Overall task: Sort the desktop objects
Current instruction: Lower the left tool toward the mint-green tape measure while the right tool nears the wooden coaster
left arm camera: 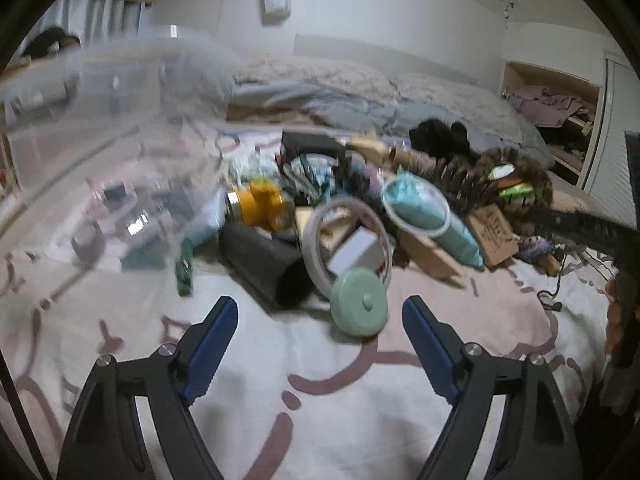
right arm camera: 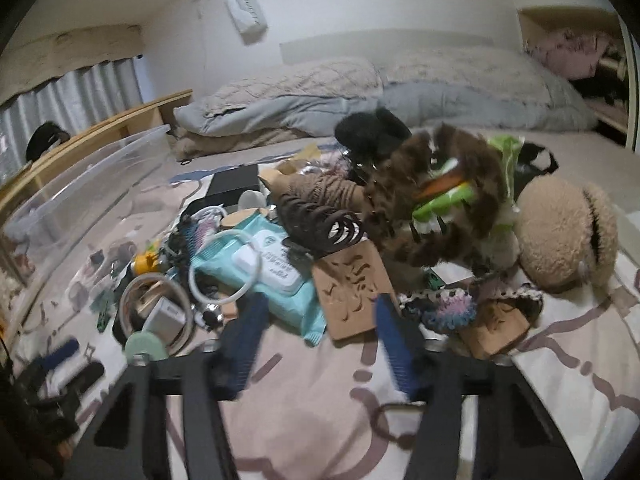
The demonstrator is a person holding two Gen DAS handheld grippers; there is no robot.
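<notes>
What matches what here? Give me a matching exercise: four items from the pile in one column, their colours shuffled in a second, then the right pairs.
Things:
1. round lid
2. wet wipes pack
3. tube
4. plush toy

Colours:
A. beige
B. black
C. mint green
D. light blue

Pairs: 1-C, 2-D, 3-B, 4-A
</notes>
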